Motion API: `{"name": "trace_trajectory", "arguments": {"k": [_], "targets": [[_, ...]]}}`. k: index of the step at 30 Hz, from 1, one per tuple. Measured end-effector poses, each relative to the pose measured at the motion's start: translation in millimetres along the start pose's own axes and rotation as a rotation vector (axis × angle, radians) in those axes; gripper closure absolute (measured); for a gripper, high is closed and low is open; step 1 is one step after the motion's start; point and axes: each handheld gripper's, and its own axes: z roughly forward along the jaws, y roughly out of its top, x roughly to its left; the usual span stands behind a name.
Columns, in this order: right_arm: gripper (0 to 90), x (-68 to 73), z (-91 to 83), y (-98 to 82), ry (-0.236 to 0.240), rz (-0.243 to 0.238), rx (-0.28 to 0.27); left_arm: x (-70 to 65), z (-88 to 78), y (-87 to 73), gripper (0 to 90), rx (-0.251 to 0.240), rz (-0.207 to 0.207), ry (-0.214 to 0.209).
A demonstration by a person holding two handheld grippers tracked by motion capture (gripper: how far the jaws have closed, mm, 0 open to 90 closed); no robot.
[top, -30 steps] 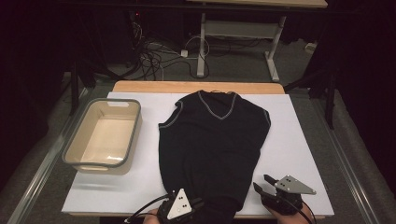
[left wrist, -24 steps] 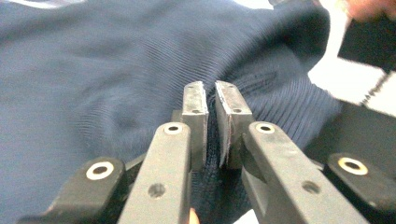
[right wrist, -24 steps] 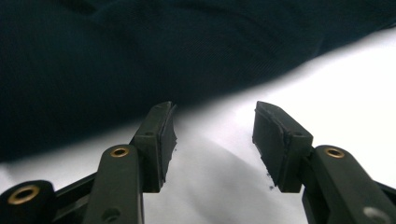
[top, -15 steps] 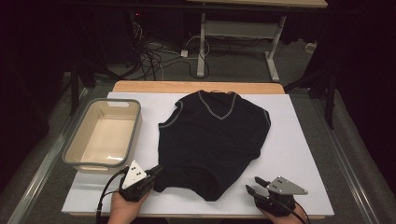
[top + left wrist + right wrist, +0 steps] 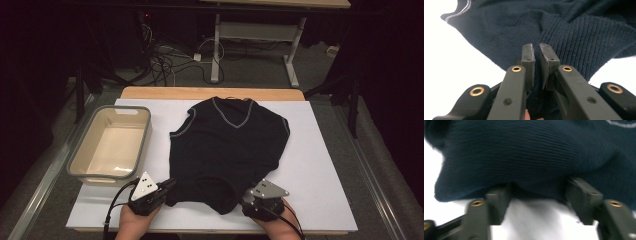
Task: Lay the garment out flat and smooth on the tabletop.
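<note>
Hands come in from the bottom edge of the high view, one at each lower corner of the dark sweater vest (image 5: pixel 229 152), which lies flat on the white surface (image 5: pixel 325 165) beside a beige tub (image 5: pixel 111 146). The left tongs (image 5: pixel 167 186) point right and pinch the ribbed hem, pads nearly together. The left gripper view shows the knit bunched between those pads (image 5: pixel 528 60). The right tongs (image 5: pixel 246 197) point left at the hem; the blurred right gripper view shows them (image 5: pixel 539 192) spread, having just been opening, with the fabric edge resting at the pads rather than clamped.
</note>
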Motion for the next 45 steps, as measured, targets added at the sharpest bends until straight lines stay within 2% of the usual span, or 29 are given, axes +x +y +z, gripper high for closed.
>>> {"name": "trace_trajectory", "arguments": {"k": [3,4,5,6,8,9,13,16,18,20,23,25,27,29,31,33,35,37,39,40,42,43,45], "targets": [[62.9,-3.8,20.2,7.3,0.009,-0.016,0.041,3.2,-1.3,-0.6,80.8,-0.011,-0.015,-0.031],[74.6,-6.6,22.3,9.3,0.006,-0.001,0.039,4.1,-1.9,-1.0,80.9,-0.017,-0.023,-0.040],[80.7,-8.2,23.4,10.4,0.005,-0.007,0.039,4.8,-2.6,-1.3,80.9,-0.023,-0.025,-0.045],[83.2,-9.1,24.0,10.8,0.007,-0.009,0.036,5.1,-3.5,-1.9,81.0,-0.035,-0.028,-0.052],[85.1,-11.9,20.2,12.9,0.013,-0.006,0.021,5.9,-5.8,-3.4,81.1,-0.061,-0.032,-0.058],[85.2,-13.8,16.4,16.1,0.008,0.004,-0.005,6.6,-6.6,-3.9,81.1,-0.071,-0.037,-0.060],[85.3,-24.8,12.7,46.3,-0.022,-0.007,-0.057,6.7,-8.4,-5.1,81.2,-0.092,-0.044,-0.053],[85.8,-37.9,31.0,76.7,-0.036,-0.019,-0.052,5.1,-8.4,-5.1,81.1,-0.093,-0.030,-0.050],[86.2,-48.7,52.2,92.8,-0.039,0.002,-0.032,6.0,-8.9,-5.5,81.1,-0.098,-0.036,-0.054],[86.3,-55.1,76.8,100.8,-0.040,0.019,0.007,6.9,-9.3,-5.8,81.0,-0.103,-0.042,-0.060],[86.0,-59.2,105.5,97.6,-0.036,0.046,0.056,7.8,-9.6,-5.9,80.9,-0.105,-0.044,-0.070],[81.9,-60.1,113.0,89.7,-0.027,0.076,0.074,8.8,-10.0,-6.2,80.8,-0.108,-0.053,-0.076],[68.0,-59.5,106.9,86.6,-0.030,0.102,0.044,9.2,-10.3,-6.5,80.7,-0.111,-0.056,-0.079],[58.8,-57.2,90.4,88.0,-0.048,0.092,0.006,8.8,-9.9,-6.2,80.7,-0.108,-0.055,-0.074],[56.5,-53.1,68.0,87.4,-0.058,0.085,-0.045,8.2,-9.2,-5.8,80.6,-0.103,-0.053,-0.069],[55.8,-47.5,49.3,81.8,-0.058,0.058,-0.062,7.8,-8.8,-5.6,79.6,-0.097,-0.051,-0.067],[55.1,-41.3,36.8,71.2,-0.028,0.058,-0.071,7.3,-8.2,-5.2,79.5,-0.092,-0.046,-0.063],[49.5,-30.3,35.8,60.5,0.021,0.056,-0.055,6.7,-7.9,-5.0,79.6,-0.088,-0.043,-0.061],[43.5,-15.8,45.7,53.3,0.071,0.035,-0.014,6.4,-8.0,-5.1,79.7,-0.089,-0.039,-0.061],[41.5,-9.2,52.5,51.6,0.075,0.021,0.004,6.4,-8.2,-5.2,79.7,-0.090,-0.039,-0.063],[42.3,-1.7,65.7,51.8,0.059,0.006,0.037,7.0,-8.7,-5.6,79.7,-0.097,-0.042,-0.070],[47.7,-1.7,70.5,52.6,0.039,0.003,0.046,7.4,-9.0,-5.8,79.7,-0.100,-0.044,-0.073],[67.6,-6.2,73.3,52.7,0.002,0.007,0.045,7.9,-9.5,-6.1,79.8,-0.105,-0.044,-0.078]]}}
